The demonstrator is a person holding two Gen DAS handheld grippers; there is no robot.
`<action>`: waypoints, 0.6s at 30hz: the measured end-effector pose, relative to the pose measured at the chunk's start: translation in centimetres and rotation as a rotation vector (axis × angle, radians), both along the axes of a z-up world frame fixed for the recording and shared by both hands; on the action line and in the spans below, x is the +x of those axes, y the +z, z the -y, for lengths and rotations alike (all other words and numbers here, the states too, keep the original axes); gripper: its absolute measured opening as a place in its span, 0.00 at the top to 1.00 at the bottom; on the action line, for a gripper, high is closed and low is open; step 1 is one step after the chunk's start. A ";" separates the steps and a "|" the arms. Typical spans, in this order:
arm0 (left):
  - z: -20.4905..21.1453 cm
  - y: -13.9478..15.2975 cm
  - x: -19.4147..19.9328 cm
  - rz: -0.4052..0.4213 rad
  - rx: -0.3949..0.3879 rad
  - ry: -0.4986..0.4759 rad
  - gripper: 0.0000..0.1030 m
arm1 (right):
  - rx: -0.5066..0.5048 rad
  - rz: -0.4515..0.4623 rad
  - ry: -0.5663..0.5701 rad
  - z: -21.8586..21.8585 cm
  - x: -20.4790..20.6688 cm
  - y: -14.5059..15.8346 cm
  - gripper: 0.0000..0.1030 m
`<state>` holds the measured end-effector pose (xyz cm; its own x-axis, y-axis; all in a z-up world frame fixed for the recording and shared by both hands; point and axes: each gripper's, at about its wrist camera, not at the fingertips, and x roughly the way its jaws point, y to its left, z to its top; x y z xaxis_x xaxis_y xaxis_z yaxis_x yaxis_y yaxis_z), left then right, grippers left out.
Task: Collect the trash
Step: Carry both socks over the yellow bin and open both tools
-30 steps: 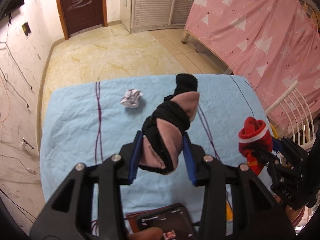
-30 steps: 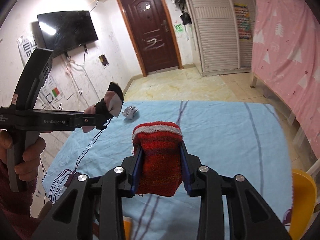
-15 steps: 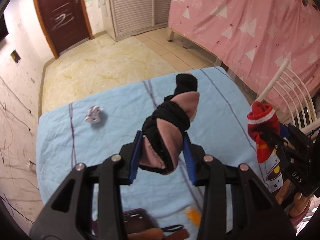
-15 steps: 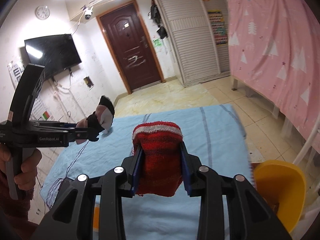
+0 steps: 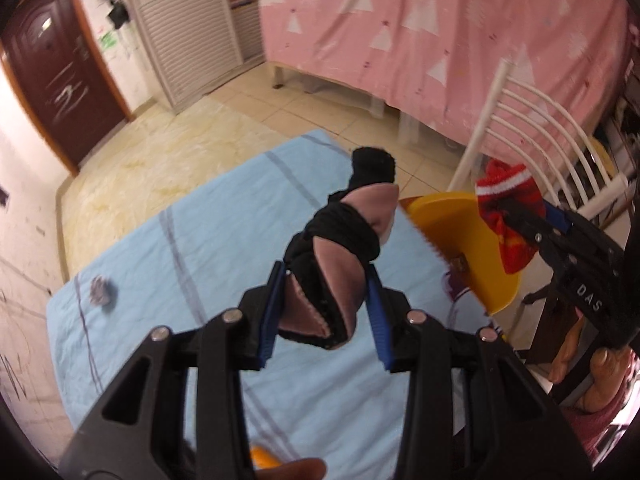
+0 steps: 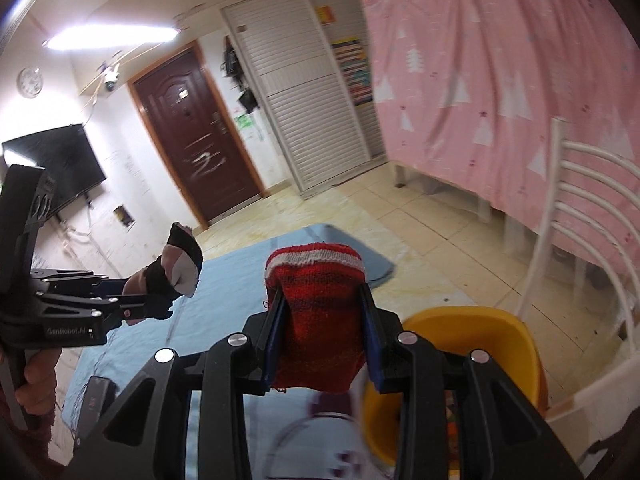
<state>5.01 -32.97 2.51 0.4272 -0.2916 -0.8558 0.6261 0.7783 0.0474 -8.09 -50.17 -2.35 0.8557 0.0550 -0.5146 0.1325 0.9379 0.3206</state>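
Observation:
My left gripper (image 5: 326, 280) is shut on a knotted black and pink sock bundle (image 5: 340, 256), held above the blue cloth table (image 5: 208, 240). My right gripper (image 6: 320, 320) is shut on a red knitted sock with a white band (image 6: 316, 312). The same red sock (image 5: 508, 216) hangs over the yellow bin (image 5: 460, 248) in the left wrist view. The yellow bin (image 6: 480, 328) sits just right of the table edge, below my right gripper. A crumpled paper ball (image 5: 102, 290) lies at the table's far left.
A white slatted chair (image 5: 532, 136) stands right of the bin, with a pink curtain (image 5: 440, 40) behind it. A dark phone (image 6: 94, 396) lies near the table's front edge. A brown door (image 6: 192, 136) and louvred cupboard (image 6: 312, 108) are across the tiled floor.
Both grippers have swung to the right with their socks still held. The yellow bin and white chair have come into view and the paper ball has slid to the far left.

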 end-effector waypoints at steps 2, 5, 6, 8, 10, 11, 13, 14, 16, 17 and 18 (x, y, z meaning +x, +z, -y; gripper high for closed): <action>1.9 -0.3 -0.5 -0.007 0.012 -0.025 0.64 | 0.011 -0.004 -0.029 1.6 -0.6 -0.7 0.73; 4.4 -0.8 -1.2 -0.012 0.028 -0.057 0.64 | 0.035 -0.009 -0.070 3.7 -1.5 -1.9 0.73; 5.3 -1.1 -1.4 -0.015 0.031 -0.069 0.64 | 0.045 -0.010 -0.088 4.6 -1.8 -2.3 0.73; 6.9 -1.5 -1.8 -0.025 0.037 -0.090 0.64 | 0.059 -0.013 -0.109 5.8 -2.1 -3.0 0.73; 8.5 -2.1 -2.3 -0.034 0.051 -0.114 0.64 | 0.078 -0.023 -0.127 7.0 -2.3 -3.9 0.73; 9.1 -2.3 -2.6 -0.038 0.055 -0.124 0.64 | 0.084 -0.028 -0.134 7.4 -2.4 -4.3 0.73; 10.6 -2.8 -3.0 -0.051 0.059 -0.145 0.64 | 0.101 -0.037 -0.140 8.2 -2.4 -5.1 0.73; 11.1 -2.9 -3.1 -0.056 0.059 -0.148 0.64 | 0.110 -0.042 -0.143 8.3 -2.4 -5.5 0.72; 12.4 -3.2 -3.3 -0.068 0.058 -0.162 0.64 | 0.117 -0.058 -0.154 8.7 -2.2 -6.2 0.71; 12.9 -3.4 -3.4 -0.069 0.060 -0.168 0.63 | 0.119 -0.062 -0.157 8.7 -2.2 -6.4 0.67; 13.3 -3.5 -3.4 -0.072 0.062 -0.171 0.62 | 0.126 -0.066 -0.161 8.9 -2.1 -6.7 0.61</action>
<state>1.60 -46.30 -1.02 0.3125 -0.3007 -0.9011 0.7527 0.6571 0.0418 -10.20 -59.09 -9.07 0.8235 -0.0123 -0.5672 0.3020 0.8559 0.4198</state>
